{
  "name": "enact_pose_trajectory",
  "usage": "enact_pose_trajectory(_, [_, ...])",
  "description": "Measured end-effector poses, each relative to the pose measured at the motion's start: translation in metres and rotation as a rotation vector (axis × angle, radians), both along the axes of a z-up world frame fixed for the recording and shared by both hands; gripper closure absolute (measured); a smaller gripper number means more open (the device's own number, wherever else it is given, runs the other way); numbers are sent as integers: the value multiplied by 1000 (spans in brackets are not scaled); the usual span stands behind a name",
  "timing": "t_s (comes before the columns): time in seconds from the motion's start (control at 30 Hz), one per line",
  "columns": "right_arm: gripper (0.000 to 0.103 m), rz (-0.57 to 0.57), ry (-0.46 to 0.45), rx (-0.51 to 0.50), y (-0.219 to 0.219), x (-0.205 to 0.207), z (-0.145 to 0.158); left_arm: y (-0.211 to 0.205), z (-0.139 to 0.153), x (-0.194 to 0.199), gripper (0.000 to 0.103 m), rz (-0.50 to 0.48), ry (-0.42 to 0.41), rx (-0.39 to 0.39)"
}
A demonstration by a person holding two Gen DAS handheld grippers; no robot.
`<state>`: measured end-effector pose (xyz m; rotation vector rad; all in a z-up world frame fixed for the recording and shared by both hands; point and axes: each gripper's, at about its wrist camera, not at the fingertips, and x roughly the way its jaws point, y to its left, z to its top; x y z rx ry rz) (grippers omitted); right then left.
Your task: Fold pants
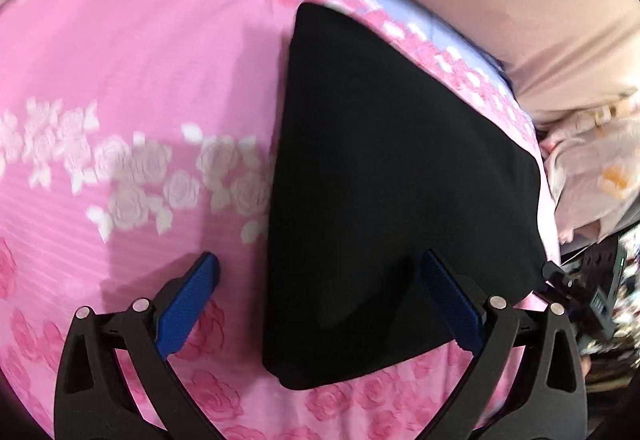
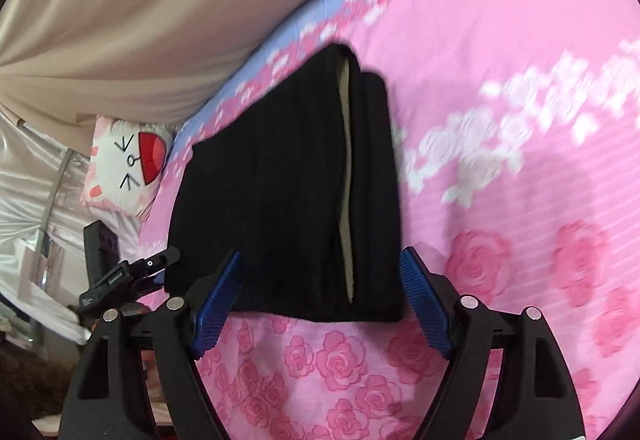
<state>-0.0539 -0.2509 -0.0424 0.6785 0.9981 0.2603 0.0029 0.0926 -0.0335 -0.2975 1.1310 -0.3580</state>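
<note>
Both the left gripper [image 1: 320, 300] and right gripper [image 2: 322, 296] hover with jaws spread, holding nothing. The black pants [image 2: 288, 184] lie folded compactly on the bed [image 2: 520, 120]. Folding looks finished; only withdrawing, or a final tidy, remains.

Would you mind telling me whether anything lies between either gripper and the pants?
Nothing visible does. The pants lie alone on the bedspread, right ahead of the open left gripper and right gripper.

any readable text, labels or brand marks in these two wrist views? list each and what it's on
Small white lettering on the black clamp mount at the left of the right wrist view: too small and blurred to read.
Cat-face cushion: drawn face only, no words.
Black pants, pink rose bedsheet, both claws: no text visible.
Nothing else legible in either view.
</note>
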Motion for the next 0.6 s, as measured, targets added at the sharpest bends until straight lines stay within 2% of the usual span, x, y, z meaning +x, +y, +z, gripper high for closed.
enact_pose_trajectory(0.07, [16,15,-14,5,6,1,0,-10,-2,1,5,-68,10,-16])
enact_pose_trajectory(0.23, [16,17,-7,21,9,15,-4,-33,-3,15,5,-108,-26,22])
enact_pose_trajectory(0.37, [15,6,-38,85,6,27,-10,-42,-5,33,5,-83,-44,57])
enact_pose_trajectory(0.5, [13,27,-73,55,11,37,-9,-48,-6,36,5,-42,-67,73])
enact_pose_trajectory(0.57, [5,44,-102,32,18,41,-8,-54,-6,36,5,-30,-79,97])
enact_pose_trajectory(0.6, [5,48,-107,21,21,43,-7,-56,-7,35,5,-23,-85,113])
